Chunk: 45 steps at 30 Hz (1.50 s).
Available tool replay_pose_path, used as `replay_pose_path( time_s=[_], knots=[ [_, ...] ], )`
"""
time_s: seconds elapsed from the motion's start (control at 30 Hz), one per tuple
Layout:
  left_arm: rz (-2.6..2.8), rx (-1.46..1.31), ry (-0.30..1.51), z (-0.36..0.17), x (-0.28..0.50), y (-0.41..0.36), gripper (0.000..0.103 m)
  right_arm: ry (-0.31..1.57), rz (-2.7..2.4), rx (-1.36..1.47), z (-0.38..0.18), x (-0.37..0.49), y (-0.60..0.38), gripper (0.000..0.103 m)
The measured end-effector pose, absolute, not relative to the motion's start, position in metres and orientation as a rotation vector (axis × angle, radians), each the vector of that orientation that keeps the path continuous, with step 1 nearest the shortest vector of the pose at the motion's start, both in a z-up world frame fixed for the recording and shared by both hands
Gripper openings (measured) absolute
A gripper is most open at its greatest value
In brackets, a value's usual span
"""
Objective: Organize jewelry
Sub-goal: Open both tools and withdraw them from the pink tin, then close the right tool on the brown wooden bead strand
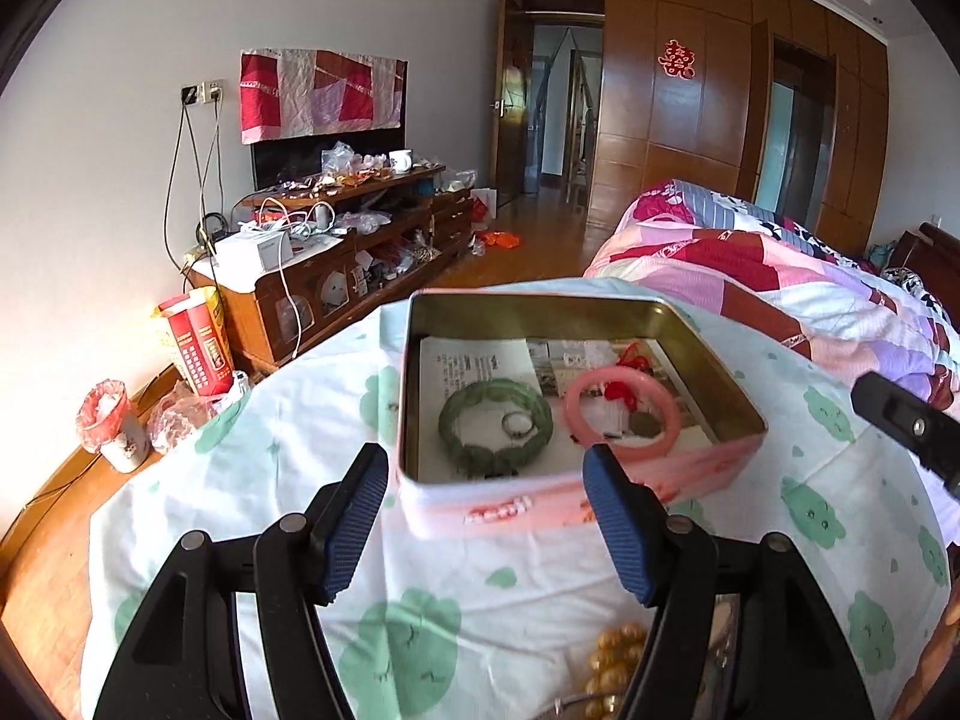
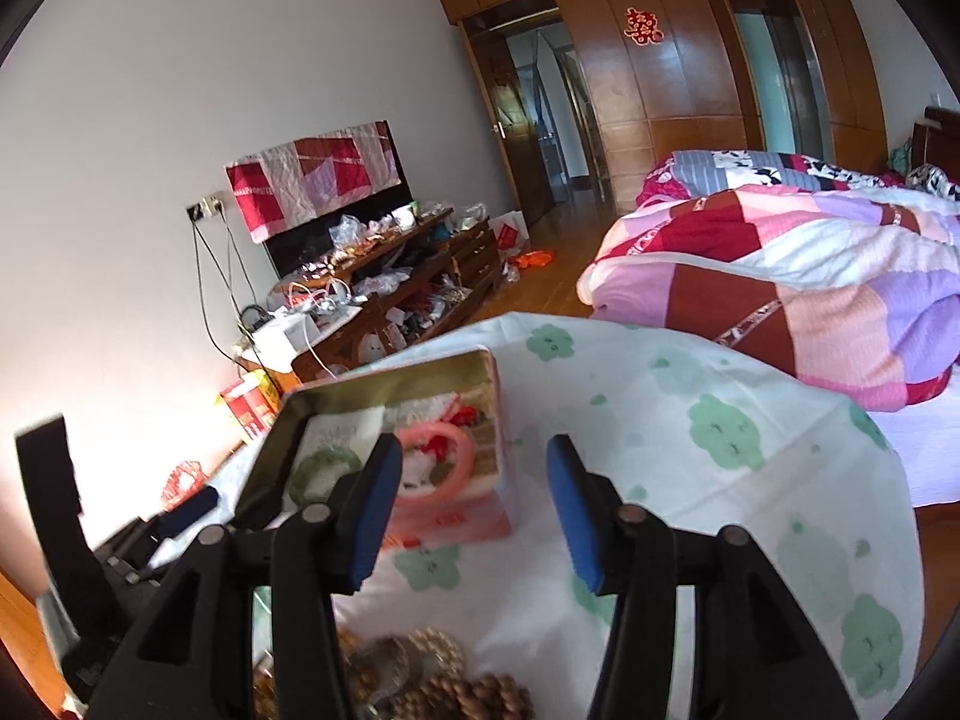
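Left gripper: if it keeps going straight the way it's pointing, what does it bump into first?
Probably the near pink wall of the open rectangular metal tin, which sits right ahead between the open left gripper's blue-padded fingers. Depth is hard to judge; aimed higher, it might pass over toward the green beaded bracelet inside.

open tin [image 1: 708,360] ahead, bead bracelets [image 2: 444,678] below, bare cloth [image 2: 690,468] right
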<state>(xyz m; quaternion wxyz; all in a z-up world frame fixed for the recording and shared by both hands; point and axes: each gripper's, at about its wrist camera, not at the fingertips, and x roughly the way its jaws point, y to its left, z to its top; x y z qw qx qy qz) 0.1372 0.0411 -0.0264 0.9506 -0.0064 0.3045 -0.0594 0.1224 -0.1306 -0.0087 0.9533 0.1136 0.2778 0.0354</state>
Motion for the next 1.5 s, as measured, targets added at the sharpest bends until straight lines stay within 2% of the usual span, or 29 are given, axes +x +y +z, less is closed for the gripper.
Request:
replay_pose_path(
  time_s=[0.87,1.13,1.37,1.4,1.5],
  knots=[
    [-0.104,-0.069,0.62,-0.028,0.068,0.066,0.068,0.667,0.0,0.19,-0.033,0.062,-0.167,0.054],
    [-0.118,-0.013,0.602,-0.025,0.056,0.059,0.068,0.744,0.088,0.171,-0.043,0.054,-0.153,0.054],
    [-0.124,0.021,0.601,-0.025,0.055,0.054,0.068,0.919,0.151,0.049,-0.068,0.066,-0.121,0.053],
    [-0.124,0.022,0.604,-0.025,0.055,0.054,0.068,0.937,0.151,0.034,-0.07,0.067,-0.118,0.053],
    [-0.125,0.018,0.612,-0.026,0.056,0.054,0.068,0.964,0.158,-0.01,-0.075,0.066,-0.11,0.039]
  ],
)
